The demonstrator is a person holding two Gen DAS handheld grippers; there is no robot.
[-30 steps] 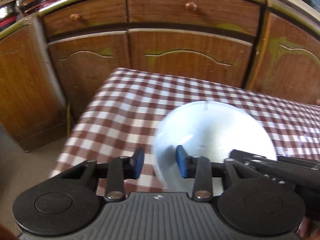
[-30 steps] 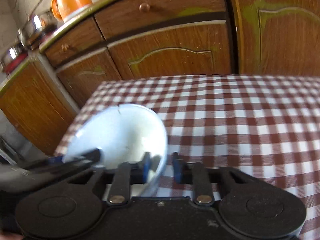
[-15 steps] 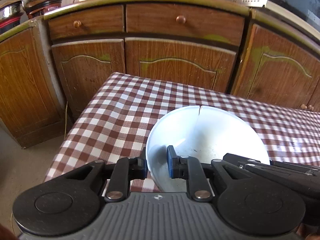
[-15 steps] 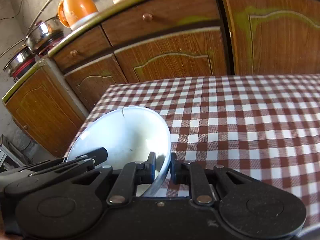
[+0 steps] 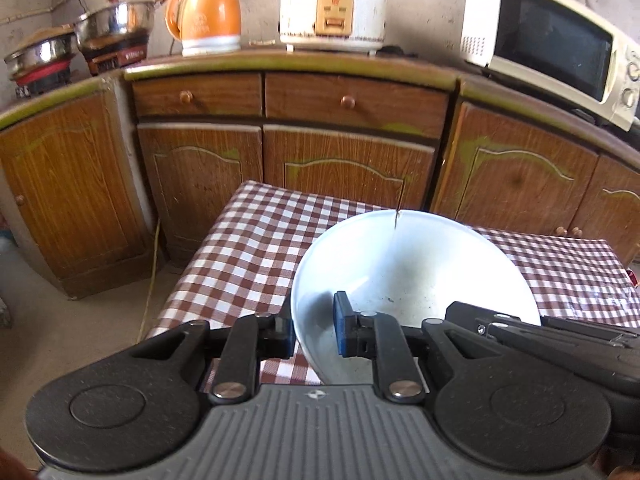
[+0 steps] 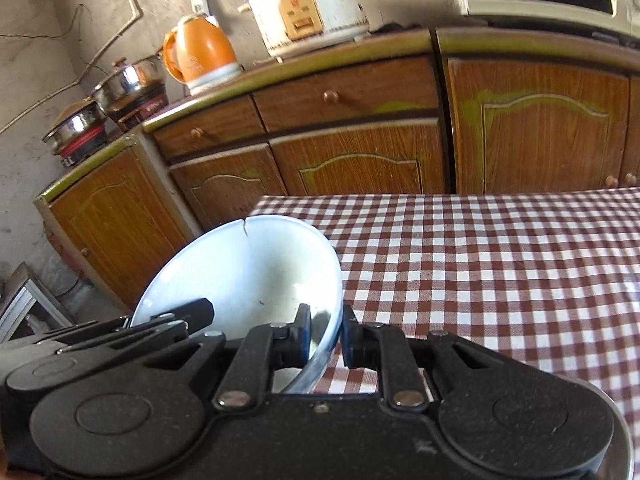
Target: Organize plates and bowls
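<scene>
A white bowl (image 5: 416, 268) with a crack at its far rim is held above the checked table (image 5: 248, 256). My left gripper (image 5: 314, 332) is shut on the bowl's left rim, one blue pad inside, one outside. My right gripper (image 6: 326, 338) is shut on the bowl's right rim; the bowl (image 6: 248, 272) shows tilted in the right wrist view. Each gripper's body shows at the edge of the other's view.
Brown wooden cabinets (image 5: 348, 160) stand behind the table. On the counter are an orange kettle (image 5: 208, 10), a white rice cooker (image 5: 332, 4), a microwave (image 5: 548, 40) and steel pots (image 5: 116, 24). The checked tablecloth (image 6: 500, 264) stretches right.
Both grippers closed on the bowl's rim and lifted it; the views rose and tilted up, so the counter and appliances came into sight.
</scene>
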